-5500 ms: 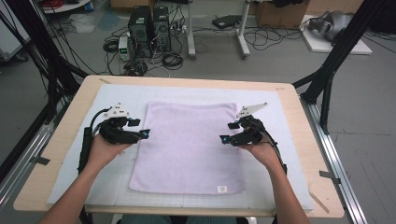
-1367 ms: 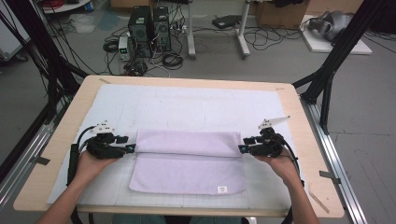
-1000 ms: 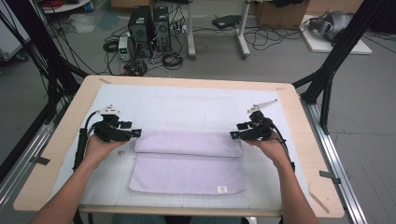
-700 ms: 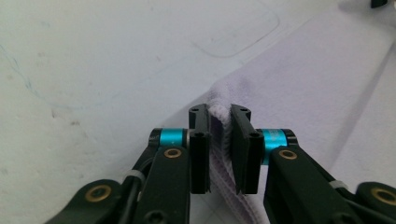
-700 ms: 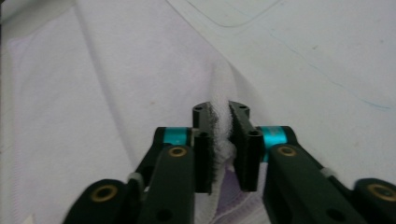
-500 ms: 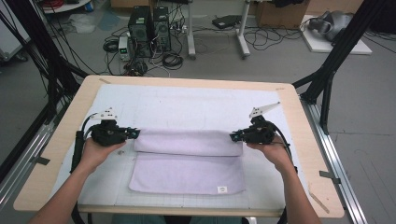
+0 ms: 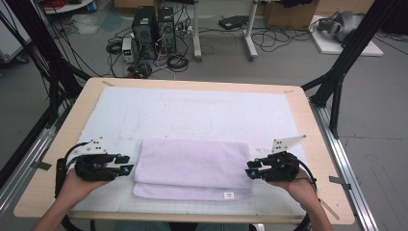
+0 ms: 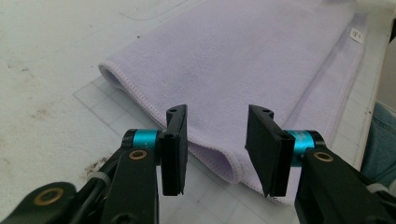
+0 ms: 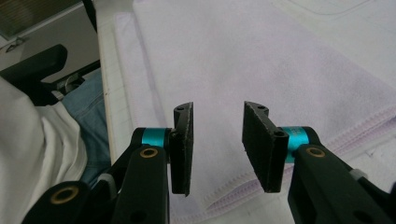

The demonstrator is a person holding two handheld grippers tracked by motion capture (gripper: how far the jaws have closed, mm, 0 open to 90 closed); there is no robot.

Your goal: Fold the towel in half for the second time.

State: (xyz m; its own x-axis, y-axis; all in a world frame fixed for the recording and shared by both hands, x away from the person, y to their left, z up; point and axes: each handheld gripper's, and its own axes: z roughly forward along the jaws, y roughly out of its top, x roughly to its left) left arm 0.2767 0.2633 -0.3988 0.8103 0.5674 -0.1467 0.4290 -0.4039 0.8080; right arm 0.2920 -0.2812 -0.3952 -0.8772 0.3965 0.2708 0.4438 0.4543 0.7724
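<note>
Near the bench's (image 7: 43, 192) front edge I see the lilac towel (image 7: 192, 166) folded on the white mat (image 7: 202, 110). My left tool (image 7: 127, 164) and right tool (image 7: 250, 169) flank its ends, jaws apart, gripping nothing.

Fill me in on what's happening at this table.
A person is folding a lilac towel on a white mat with a handheld gripper in each hand. The towel lies folded over into a wide band, its upper layer stopping short of the near edge. The left gripper sits at its left end and the right gripper at its right end, both with jaws open and holding nothing.
</note>
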